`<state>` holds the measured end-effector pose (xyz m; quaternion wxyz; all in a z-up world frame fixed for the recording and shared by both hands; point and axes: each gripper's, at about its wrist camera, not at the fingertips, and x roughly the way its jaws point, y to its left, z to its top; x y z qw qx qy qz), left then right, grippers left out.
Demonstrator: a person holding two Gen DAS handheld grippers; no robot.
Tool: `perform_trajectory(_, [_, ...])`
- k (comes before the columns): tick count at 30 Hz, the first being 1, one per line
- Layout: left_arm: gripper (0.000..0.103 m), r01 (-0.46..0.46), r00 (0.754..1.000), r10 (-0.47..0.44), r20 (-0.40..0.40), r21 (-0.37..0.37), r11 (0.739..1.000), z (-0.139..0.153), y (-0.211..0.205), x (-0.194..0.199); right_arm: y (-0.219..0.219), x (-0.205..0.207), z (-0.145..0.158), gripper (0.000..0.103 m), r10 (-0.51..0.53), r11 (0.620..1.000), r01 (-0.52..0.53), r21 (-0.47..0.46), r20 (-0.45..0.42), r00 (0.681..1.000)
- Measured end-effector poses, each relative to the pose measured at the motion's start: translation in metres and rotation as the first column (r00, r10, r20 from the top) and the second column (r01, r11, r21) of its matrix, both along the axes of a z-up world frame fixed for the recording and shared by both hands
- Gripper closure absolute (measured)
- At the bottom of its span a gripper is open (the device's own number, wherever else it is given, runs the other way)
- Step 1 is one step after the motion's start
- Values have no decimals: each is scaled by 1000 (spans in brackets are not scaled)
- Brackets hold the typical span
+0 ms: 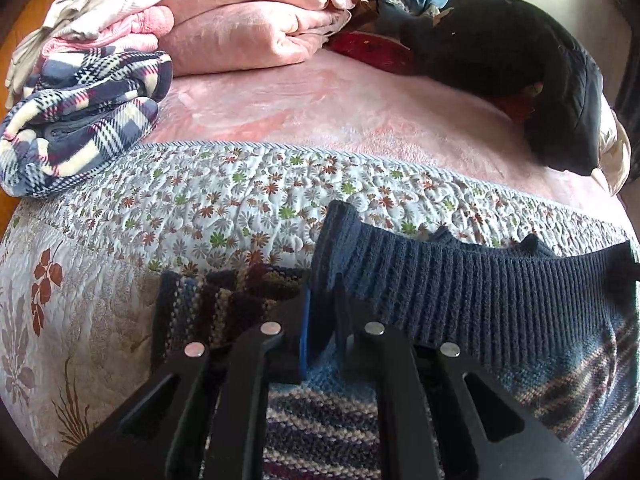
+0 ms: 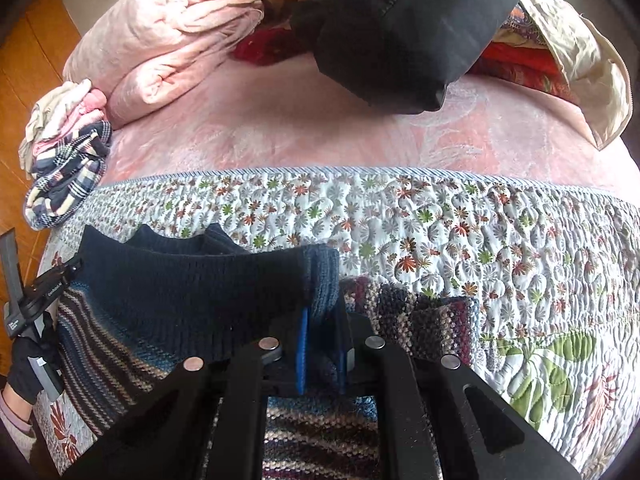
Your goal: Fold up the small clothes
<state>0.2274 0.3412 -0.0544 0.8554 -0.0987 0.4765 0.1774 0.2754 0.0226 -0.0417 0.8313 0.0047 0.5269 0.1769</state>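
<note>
Quilt (image 1: 224, 200) is lying under sweater (image 1: 480, 292); left gripper (image 1: 320, 344) and right gripper (image 2: 322, 348) are pinching its hem corners. Knit may be slipping free, skewing fold.

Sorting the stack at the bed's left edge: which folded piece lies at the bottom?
The blue-and-white plaid fleece. It sits lowest, on the floral quilt, under the pink piece and the white garment on top.
</note>
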Motion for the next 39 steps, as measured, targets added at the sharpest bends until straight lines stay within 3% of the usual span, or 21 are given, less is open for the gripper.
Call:
perform_trajectory(6, [90, 0, 999, 0, -43, 16, 1000, -12, 1, 7, 6, 12, -26, 91, -17, 999, 16, -46, -36, 999])
perform_trajectory(11, [83, 2, 998, -1, -63, 15, 1000, -11, 5, 9, 6, 14, -36, 84, -42, 996, 38, -79, -47, 998])
perform_trajectory(13, [79, -25, 998, 25, -49, 4, 1000, -3, 11, 5, 3, 13, -28, 77, -53, 996, 50, -73, -40, 998])
perform_trajectory(17, [79, -68, 994, 69, 81, -14, 998, 35, 22, -16, -9, -4, 8, 77, -41, 999, 41, -10, 19, 999])
perform_trajectory(19, [79, -30, 992, 32, 123, -15, 999, 54, 16, -28, -13, -19, 25, 77, -12, 1000, 11, 26, 26, 1000])
perform_trajectory(22, [73, 44, 993, -40, 112, -32, 999, 64, -5, -46, -14, -46, 39, 77, 43, 998, -44, 48, 24, 999])
perform_trajectory(28, [61, 132, 991, -133, 3, -99, 986, 34, -49, -85, -16, -96, 22, 76, 112, 993, -111, 29, -26, 993])
perform_trajectory(31, [60, 119, 992, -123, -30, -123, 985, 19, -52, -98, -21, -105, 3, 76, 98, 995, -99, -19, -37, 995])
perform_trajectory(35, [60, 77, 994, -87, -68, -139, 987, 1, -42, -105, -36, -99, -22, 76, 47, 999, -49, -15, -88, 995])
perform_trajectory(39, [59, 59, 997, -68, -47, -167, 984, -8, -31, -109, -45, -97, -40, 78, 44, 999, -43, 17, -99, 994])
